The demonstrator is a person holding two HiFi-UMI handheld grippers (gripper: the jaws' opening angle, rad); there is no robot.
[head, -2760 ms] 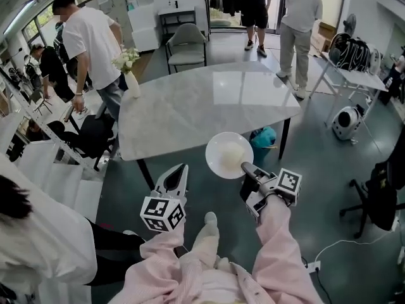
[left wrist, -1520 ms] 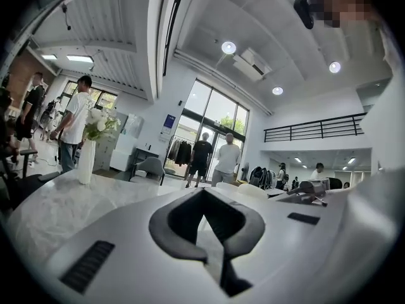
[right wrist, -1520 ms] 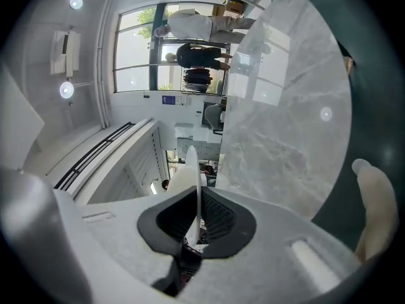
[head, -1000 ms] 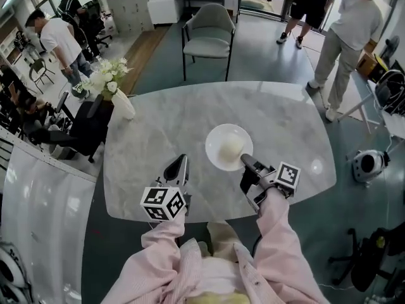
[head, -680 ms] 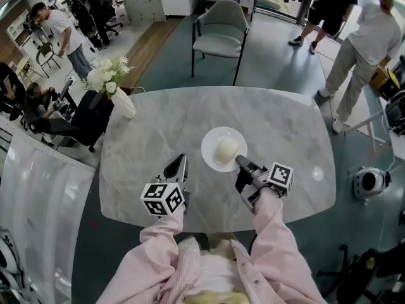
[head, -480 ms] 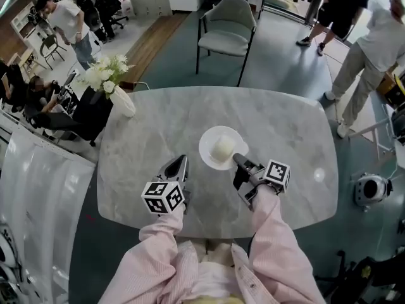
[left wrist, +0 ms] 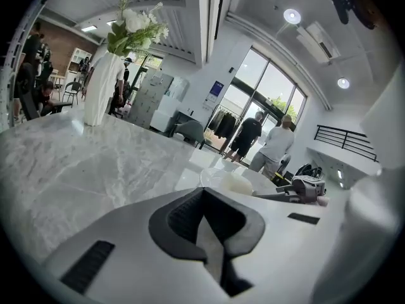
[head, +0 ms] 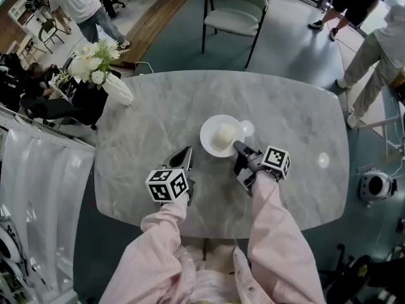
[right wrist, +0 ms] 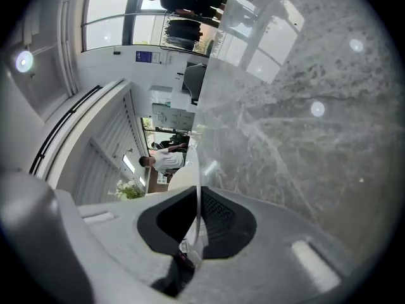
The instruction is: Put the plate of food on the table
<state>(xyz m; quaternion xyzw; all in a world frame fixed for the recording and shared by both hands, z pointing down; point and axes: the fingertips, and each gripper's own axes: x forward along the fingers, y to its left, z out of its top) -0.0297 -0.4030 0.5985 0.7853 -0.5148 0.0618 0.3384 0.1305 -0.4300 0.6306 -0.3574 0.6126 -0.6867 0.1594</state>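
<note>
A white plate [head: 218, 126] with a pale round bun [head: 224, 137] on it lies level over the middle of the grey marble table [head: 158, 119]. My right gripper [head: 240, 148] is shut on the plate's near rim, and the rim's thin edge [right wrist: 199, 170] runs between its pads. I cannot tell whether the plate touches the tabletop. My left gripper [head: 186, 152] hovers to the plate's left, shut and holding nothing. The left gripper view shows the plate [left wrist: 223, 180] low over the marble, with the right gripper [left wrist: 302, 189] beside it.
A white vase of white flowers [head: 114, 84] stands at the table's far left corner. A grey chair [head: 238, 16] sits behind the far edge. People stand beyond the table, far left and far right. A round white device [head: 374, 186] rests on the floor at right.
The plate in my right gripper went from in front of the table's near edge to over its middle. Both grippers now reach over the tabletop, still shut.
</note>
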